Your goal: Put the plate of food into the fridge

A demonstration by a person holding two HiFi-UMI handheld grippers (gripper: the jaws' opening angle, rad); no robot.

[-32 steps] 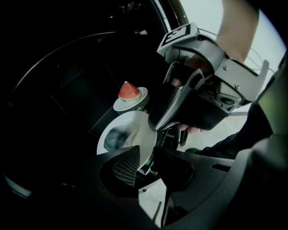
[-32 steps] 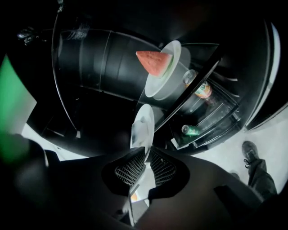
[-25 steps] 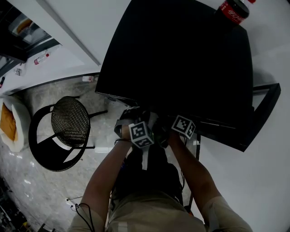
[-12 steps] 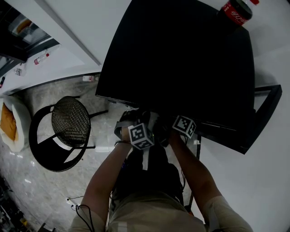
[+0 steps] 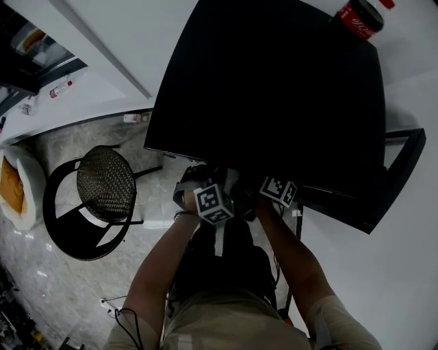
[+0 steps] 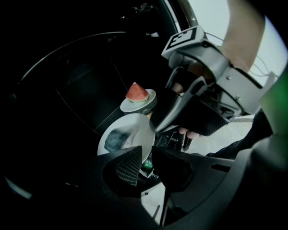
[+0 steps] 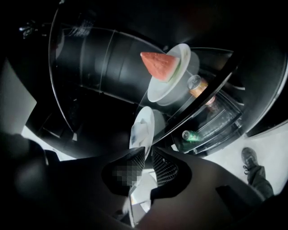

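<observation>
A white plate with a dark smear on it hangs tilted in front of the dark fridge interior. My left gripper has its pads on the plate's near rim. My right gripper is shut on the same plate, seen edge-on there. The right gripper's body fills the upper right of the left gripper view. A second white plate with a red watermelon wedge rests on a glass shelf just beyond. In the head view both marker cubes, left and right, are at the black fridge.
A red-labelled cola bottle stands on top of the fridge. Below the glass shelf lie a green bottle and a can. A black round chair stands on the floor to the left. A shoe shows on the pale floor.
</observation>
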